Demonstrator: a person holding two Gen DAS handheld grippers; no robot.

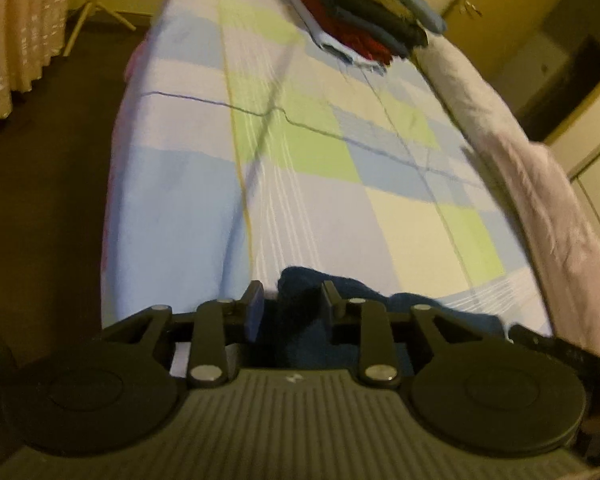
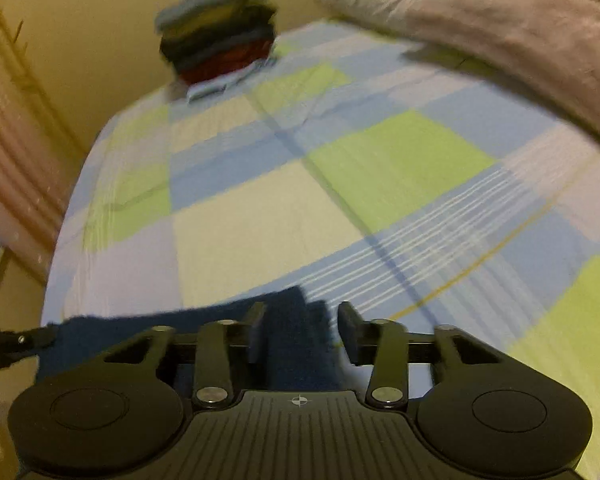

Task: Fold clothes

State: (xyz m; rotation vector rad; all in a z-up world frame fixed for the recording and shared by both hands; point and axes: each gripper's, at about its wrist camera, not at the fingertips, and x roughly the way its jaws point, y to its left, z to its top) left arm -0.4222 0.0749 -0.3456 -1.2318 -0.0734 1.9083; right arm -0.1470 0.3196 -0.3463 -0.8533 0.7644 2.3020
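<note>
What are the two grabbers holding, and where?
A dark blue fuzzy cloth lies between both pairs of fingers, near its upper edge. The left gripper and right gripper look partly open, so a firm hold is uncertain.

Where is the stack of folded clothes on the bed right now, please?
The stack of folded clothes sits at the far end of the checked blue-and-green bedsheet, beside the long pale pink pillow; the right wrist view shows it upper left.

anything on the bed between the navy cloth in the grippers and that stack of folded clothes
Nothing visible. Between the navy cloth and the folded stack there is only bare checked bedspread; the pink blanket lies along the side, off that line.
</note>
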